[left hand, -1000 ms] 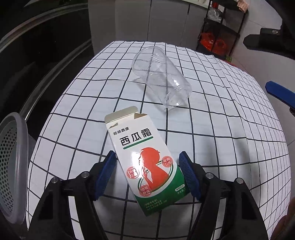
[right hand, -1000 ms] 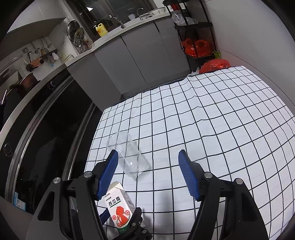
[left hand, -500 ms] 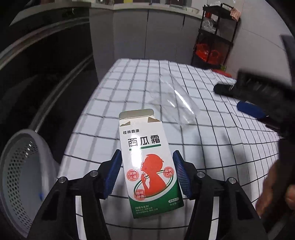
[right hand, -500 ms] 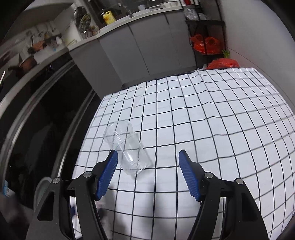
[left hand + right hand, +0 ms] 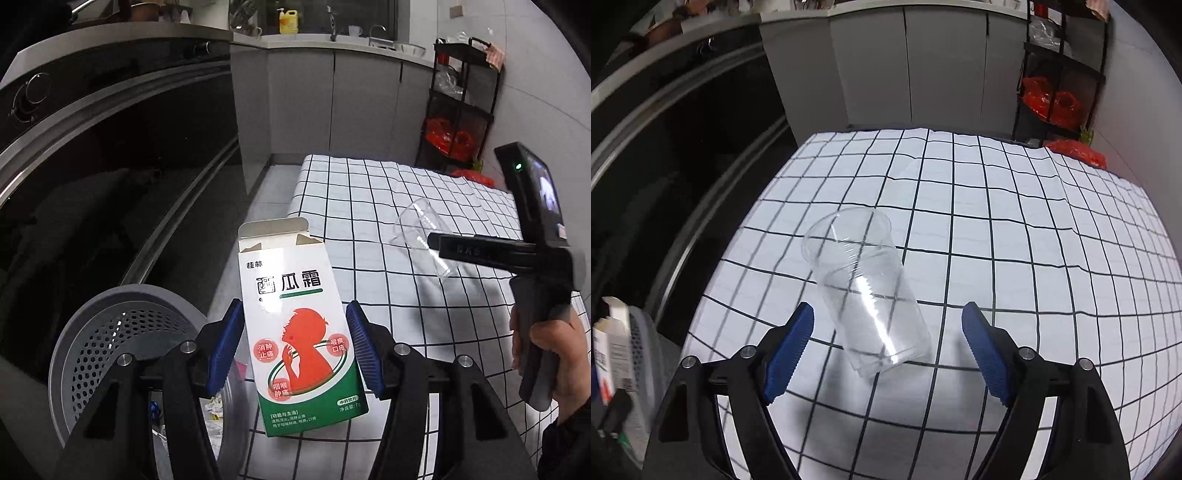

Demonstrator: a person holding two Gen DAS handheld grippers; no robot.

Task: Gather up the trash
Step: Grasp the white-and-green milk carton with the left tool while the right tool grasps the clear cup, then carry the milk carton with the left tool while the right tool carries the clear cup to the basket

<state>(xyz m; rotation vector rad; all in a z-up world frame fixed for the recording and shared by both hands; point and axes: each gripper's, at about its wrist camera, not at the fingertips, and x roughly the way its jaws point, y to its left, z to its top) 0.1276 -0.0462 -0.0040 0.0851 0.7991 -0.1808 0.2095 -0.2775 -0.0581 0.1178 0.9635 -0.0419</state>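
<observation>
My left gripper (image 5: 293, 347) is shut on a white medicine box (image 5: 288, 280) with a red figure and a green band. It holds the box upright in the air off the table's left edge, beside a grey perforated bin (image 5: 62, 343). A clear plastic cup (image 5: 864, 295) lies on its side on the checked tablecloth (image 5: 1034, 258). My right gripper (image 5: 888, 332) hangs over the cup's base end. Its jaws are opening, with the cup between them and the pads clear of it. In the left wrist view, the cup (image 5: 417, 229) shows behind the right gripper, which a hand (image 5: 554, 350) holds.
The bin holds some scraps at its bottom. A dark appliance front (image 5: 110, 166) runs along the left. Grey cabinets (image 5: 923, 66) stand behind the table. At the back right, a black rack (image 5: 1060, 74) holds red bags. A red bag (image 5: 1078, 155) lies at the table's far corner.
My left gripper closed on the box, lifted it off the table and carried it left toward the bin. My right gripper came down over the cup and its jaws spread wider.
</observation>
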